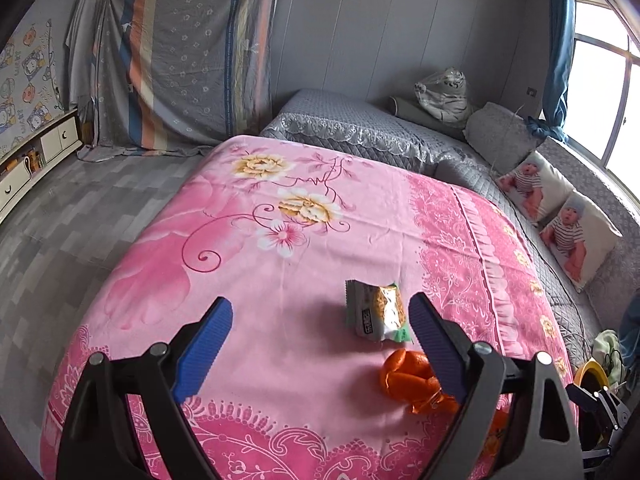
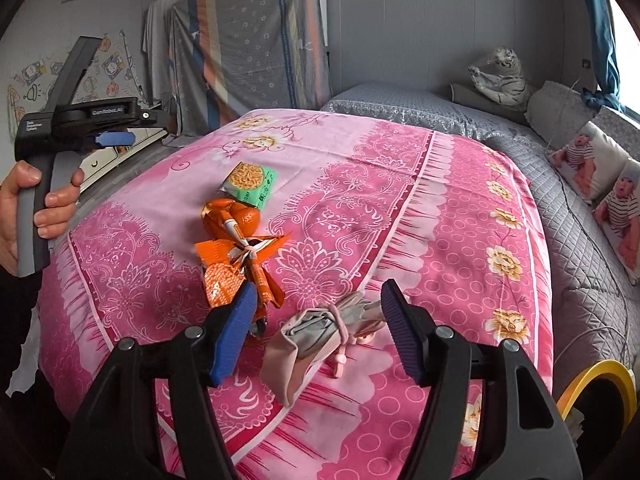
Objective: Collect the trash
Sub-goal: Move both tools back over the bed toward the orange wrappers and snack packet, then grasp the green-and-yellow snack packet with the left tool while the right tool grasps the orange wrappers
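Observation:
A table under a pink flowered cloth (image 1: pixel 168 280) carries the trash. A green and silver snack packet (image 1: pixel 378 312) lies just inside the right finger of my left gripper (image 1: pixel 320 302), which is open and holds nothing. Orange peel (image 1: pixel 412 380) sits nearer, partly hidden by that finger. In the right wrist view the packet (image 2: pixel 248 182), the peel (image 2: pixel 236 216) and a crumpled orange wrapper (image 2: pixel 236 264) lie in a row. A grey-pink bundle tied with a pink cord (image 2: pixel 320 332) lies under my right gripper (image 2: pixel 319 288), whose pads stand apart from it.
A bin with a yellow rim (image 2: pixel 596 380) stands off the table's near right corner. A grey quilted sofa (image 2: pixel 568 216) with printed cushions runs along the right. A hand (image 2: pixel 24 208) holds the left gripper's handle at the left edge. Grey floor (image 1: pixel 80 216) lies to the left.

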